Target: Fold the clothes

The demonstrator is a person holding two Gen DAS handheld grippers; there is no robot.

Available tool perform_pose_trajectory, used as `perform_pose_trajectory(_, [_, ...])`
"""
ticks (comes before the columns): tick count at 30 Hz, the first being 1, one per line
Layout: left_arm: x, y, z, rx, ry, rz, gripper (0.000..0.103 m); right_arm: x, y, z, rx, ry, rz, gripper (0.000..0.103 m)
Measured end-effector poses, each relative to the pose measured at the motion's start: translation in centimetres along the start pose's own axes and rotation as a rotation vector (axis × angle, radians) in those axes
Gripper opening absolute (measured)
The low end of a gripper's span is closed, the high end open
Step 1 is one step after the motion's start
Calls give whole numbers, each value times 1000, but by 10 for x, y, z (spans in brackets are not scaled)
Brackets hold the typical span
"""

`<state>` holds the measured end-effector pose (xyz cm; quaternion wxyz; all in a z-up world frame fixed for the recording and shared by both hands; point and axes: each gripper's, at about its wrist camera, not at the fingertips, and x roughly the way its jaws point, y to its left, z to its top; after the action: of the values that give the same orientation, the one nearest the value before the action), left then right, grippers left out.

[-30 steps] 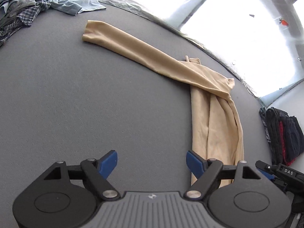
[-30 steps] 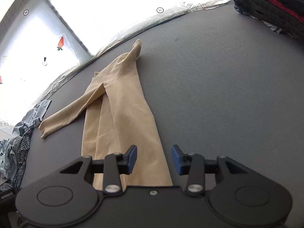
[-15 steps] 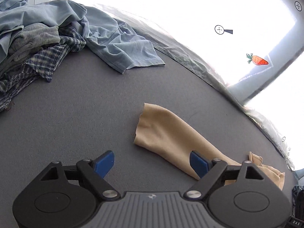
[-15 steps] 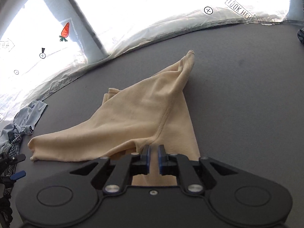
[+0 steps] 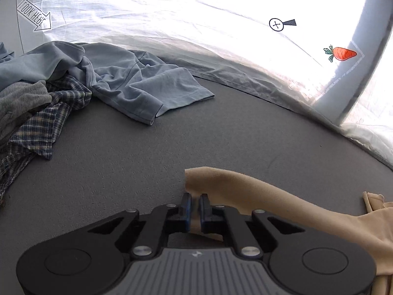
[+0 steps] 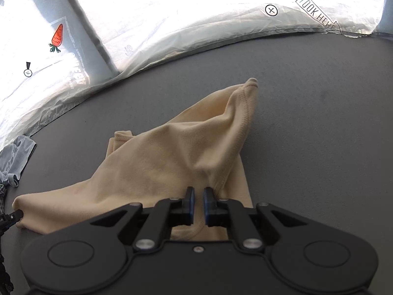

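A beige long-sleeved garment (image 6: 172,157) lies on the grey table (image 6: 319,123). My left gripper (image 5: 193,207) is shut on the cuff end of its sleeve (image 5: 245,189), which runs off to the right. My right gripper (image 6: 199,204) is shut on the garment near the sleeve seam and lifts the cloth into a ridge. The collar (image 6: 250,83) points away from me. The left gripper's tip shows at the left edge of the right wrist view (image 6: 12,215).
A pile of unfolded clothes sits at the left: a light blue shirt (image 5: 127,78), a plaid shirt (image 5: 41,123) and a grey garment (image 5: 19,100). A white sheet wall (image 5: 221,36) with printed marks edges the table's far side.
My left gripper moved onto the sleeve cuff and shut on it. My right gripper, shut on the garment half a second ago, has raised the cloth a little.
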<state>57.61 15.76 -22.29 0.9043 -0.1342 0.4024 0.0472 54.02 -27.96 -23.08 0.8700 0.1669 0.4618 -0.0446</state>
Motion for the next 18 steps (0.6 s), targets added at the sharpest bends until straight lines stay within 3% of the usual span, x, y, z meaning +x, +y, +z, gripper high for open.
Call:
perform_pose_trajectory(6, [-21,-16,3,-33,-20,-143,1,-28,-17,-18,74,3,21,11])
perform_pose_trajectory(13, [-56,-38,-7,-17,-25,-221,1,-69,-53,-45,245,-24,45,11])
perform_pose_trajectory(18, [-92,-80,-29,83,9,-370,1,-83,-82,-61,426,-41,104,11])
